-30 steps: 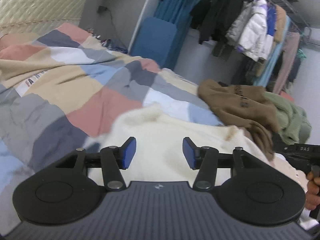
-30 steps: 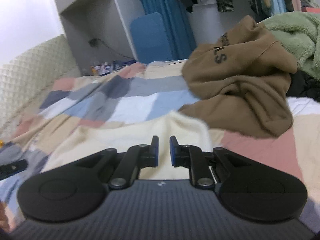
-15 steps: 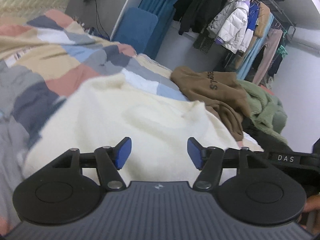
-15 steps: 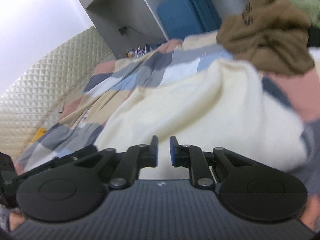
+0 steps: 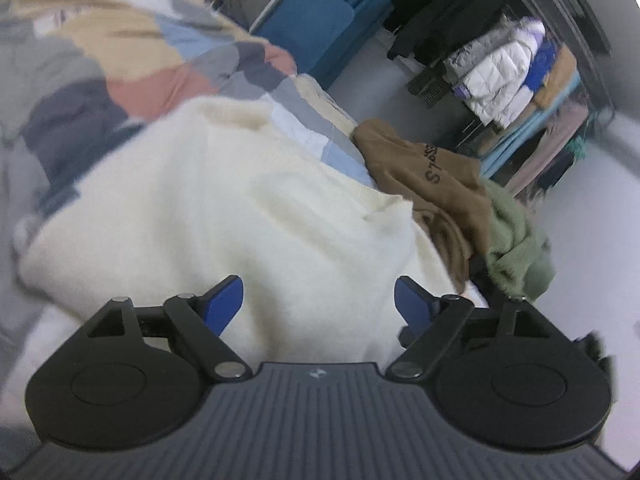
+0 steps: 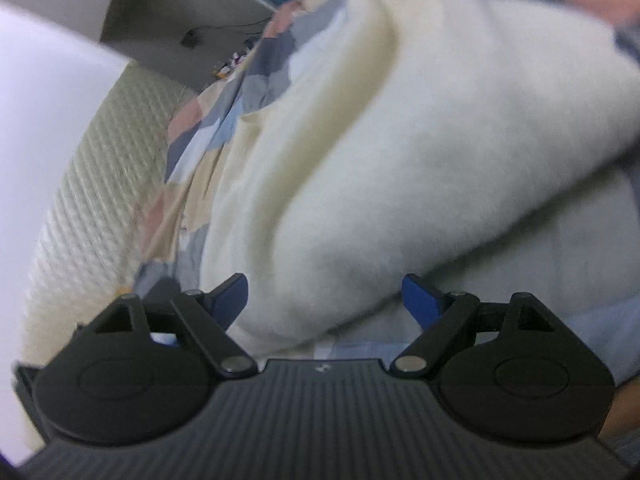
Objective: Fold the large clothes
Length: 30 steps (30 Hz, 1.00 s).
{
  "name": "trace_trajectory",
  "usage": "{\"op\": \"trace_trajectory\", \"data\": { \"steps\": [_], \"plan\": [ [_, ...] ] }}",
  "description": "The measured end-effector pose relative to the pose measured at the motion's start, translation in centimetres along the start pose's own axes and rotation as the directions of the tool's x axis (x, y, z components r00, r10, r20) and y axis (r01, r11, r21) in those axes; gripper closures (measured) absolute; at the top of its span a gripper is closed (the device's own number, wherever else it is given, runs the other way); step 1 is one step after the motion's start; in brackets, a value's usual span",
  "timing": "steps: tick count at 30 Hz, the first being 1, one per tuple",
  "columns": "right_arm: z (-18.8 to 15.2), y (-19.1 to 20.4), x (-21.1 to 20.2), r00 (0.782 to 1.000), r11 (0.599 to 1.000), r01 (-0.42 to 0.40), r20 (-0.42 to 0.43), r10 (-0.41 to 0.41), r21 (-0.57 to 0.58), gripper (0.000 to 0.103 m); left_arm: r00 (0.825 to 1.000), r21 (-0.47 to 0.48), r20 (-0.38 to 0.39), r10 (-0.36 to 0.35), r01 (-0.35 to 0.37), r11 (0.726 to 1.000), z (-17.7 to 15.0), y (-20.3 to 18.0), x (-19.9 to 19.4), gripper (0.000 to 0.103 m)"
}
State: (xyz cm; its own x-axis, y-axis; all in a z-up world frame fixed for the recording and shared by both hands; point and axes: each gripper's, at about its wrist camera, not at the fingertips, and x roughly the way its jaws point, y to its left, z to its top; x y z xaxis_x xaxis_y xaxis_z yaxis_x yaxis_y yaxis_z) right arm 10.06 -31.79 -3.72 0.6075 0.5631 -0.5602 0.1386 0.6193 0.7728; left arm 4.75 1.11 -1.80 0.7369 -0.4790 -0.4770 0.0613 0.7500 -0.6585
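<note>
The cream sweater (image 5: 248,208) is laid on the bed, on the patchwork quilt (image 5: 132,52), with a thick rolled fold visible in the right wrist view (image 6: 400,152).

A second ago the right tongs (image 6: 324,300) were nearly closed; their jaws are now opening and stand wide, with the near edge of the sweater lying between the blue pads but not pressed by them. The left tongs (image 5: 318,300) were already partly apart and are likewise opening, with sweater fabric beneath and between the pads and no contact shown. Both views have been brought lower and closer to the garment than they were a second ago.

From this it is judged that the fold has just been released and set down. The next step is judged to be a fresh grasp at another edge for a further fold.

The brown hoodie (image 5: 432,184) and the green fleece (image 5: 516,248) are left unfolded beside the sweater.
</note>
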Motion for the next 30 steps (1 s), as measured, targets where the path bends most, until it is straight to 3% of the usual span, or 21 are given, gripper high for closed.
{"op": "trace_trajectory", "data": {
  "steps": [4,10,22,27,30],
  "plan": [
    [0.2,-1.2,0.2,0.999,0.996,0.004,0.042,-0.008,0.091,0.016,0.997,-0.115,-0.052,-0.055,0.049,0.992,0.2,1.2,0.8,0.016],
    [0.4,-3.0,0.3,0.995,0.968,-0.074,0.080,0.056,0.240,0.015,0.985,-0.265,-0.120,-0.121,0.086,0.960,-0.7,3.1,2.8,0.013],
    [1.0,-2.8,-1.0,0.963,0.938,-0.241,0.182,0.199,0.250,0.015,0.978,-0.402,-0.135,-0.156,0.090,0.911,-1.8,4.4,4.0,0.008],
    [1.5,-2.4,-1.9,0.938,0.928,-0.310,0.224,0.264,0.206,0.015,0.957,-0.478,-0.200,-0.211,0.093,0.873,-3.4,4.9,6.1,0.008],
    [1.5,-2.5,-2.1,0.933,0.927,-0.320,0.233,0.274,0.194,0.015,0.969,-0.549,-0.167,-0.183,0.062,0.834,-3.2,6.4,6.8,0.008]
  ]
}}
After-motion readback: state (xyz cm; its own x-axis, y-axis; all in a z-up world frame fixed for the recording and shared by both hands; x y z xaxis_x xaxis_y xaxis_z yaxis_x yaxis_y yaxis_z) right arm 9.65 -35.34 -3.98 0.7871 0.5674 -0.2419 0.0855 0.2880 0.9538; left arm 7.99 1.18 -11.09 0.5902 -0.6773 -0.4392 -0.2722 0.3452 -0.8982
